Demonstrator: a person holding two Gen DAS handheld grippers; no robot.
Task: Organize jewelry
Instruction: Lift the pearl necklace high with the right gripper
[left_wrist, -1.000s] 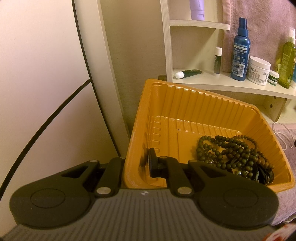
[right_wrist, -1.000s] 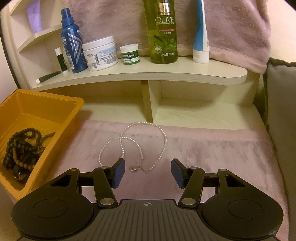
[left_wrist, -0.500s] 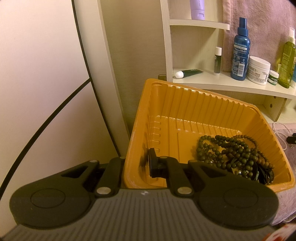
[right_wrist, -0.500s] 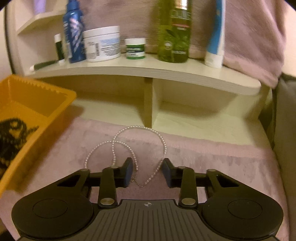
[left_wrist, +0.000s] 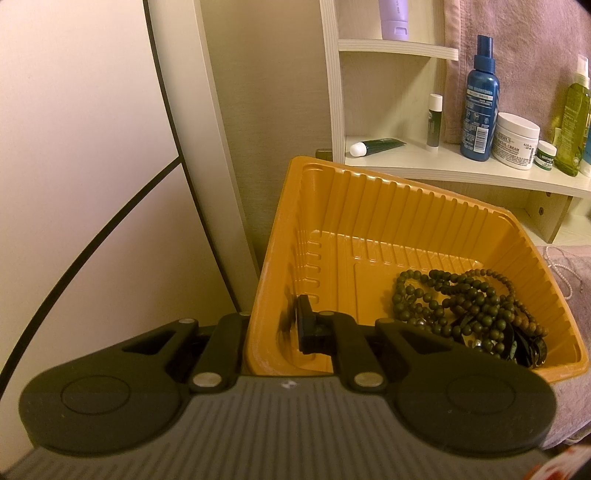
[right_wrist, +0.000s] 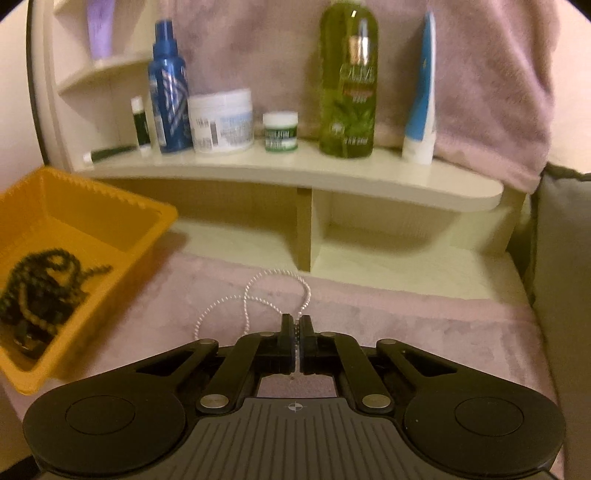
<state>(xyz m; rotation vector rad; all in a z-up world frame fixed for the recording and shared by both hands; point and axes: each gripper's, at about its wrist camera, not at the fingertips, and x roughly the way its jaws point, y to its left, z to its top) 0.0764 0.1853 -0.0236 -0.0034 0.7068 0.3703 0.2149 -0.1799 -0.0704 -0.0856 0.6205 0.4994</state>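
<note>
While the left hand-held gripper (left_wrist: 275, 328) is clamping the wall of the ribbed orange plastic tray (left_wrist: 388, 229), tilting it, the right hand-held gripper (right_wrist: 295, 328) is pinching the white pearl-bead necklace (right_wrist: 255, 291) lying on the mauve plush cloth (right_wrist: 406, 317). Risk: thin strand slipping out or snagging the pile when lifted.

One orange tray (left_wrist: 369, 206), one pearl necklace (right_wrist: 255, 295), two claws, two bottles, two jars.
</note>
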